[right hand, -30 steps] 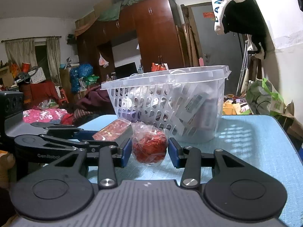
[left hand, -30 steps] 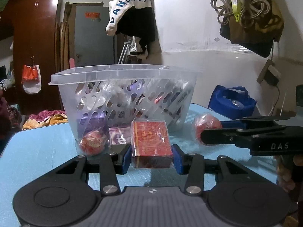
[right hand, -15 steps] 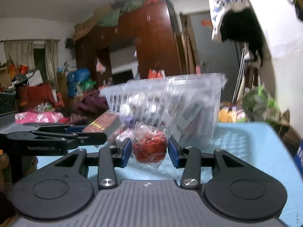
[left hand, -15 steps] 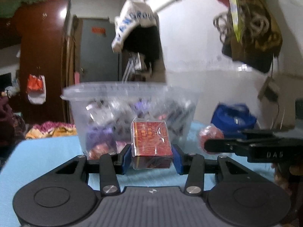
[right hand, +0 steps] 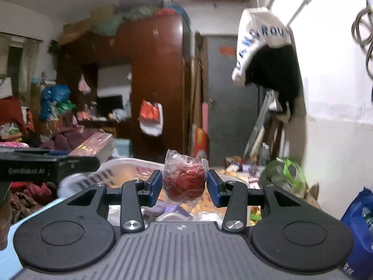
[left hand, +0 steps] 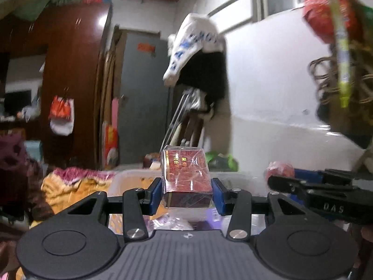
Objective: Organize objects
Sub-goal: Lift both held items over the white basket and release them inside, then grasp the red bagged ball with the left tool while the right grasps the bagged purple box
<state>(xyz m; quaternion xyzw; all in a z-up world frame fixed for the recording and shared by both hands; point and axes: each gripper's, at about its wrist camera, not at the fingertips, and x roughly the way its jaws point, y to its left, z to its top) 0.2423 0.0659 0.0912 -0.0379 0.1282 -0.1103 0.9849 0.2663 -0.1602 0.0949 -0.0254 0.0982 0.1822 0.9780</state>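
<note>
Here both grippers carry their loads above the basket. The left gripper pinches a red box wrapped in clear film, its blue pads pressed against the box's two sides. The right gripper pinches a round red object in a crinkled clear wrapper, one pad on each side. In the left wrist view the white basket lies directly beneath and just beyond the box, with packets visible inside it under the fingers. In the right wrist view the basket's rim likewise sits below and ahead of the wrapped ball, with the blue worktop at the lower left edge. Each gripper appears in the other's view, so the two are close side by side.

The step in hand appears to be the transfer of both items into the basket. The next move likely calls for lowering each load past the rim, then spreading the fingers to release. Because the grippers are near each other, staggered releases would reduce the chance of a collision.
</note>
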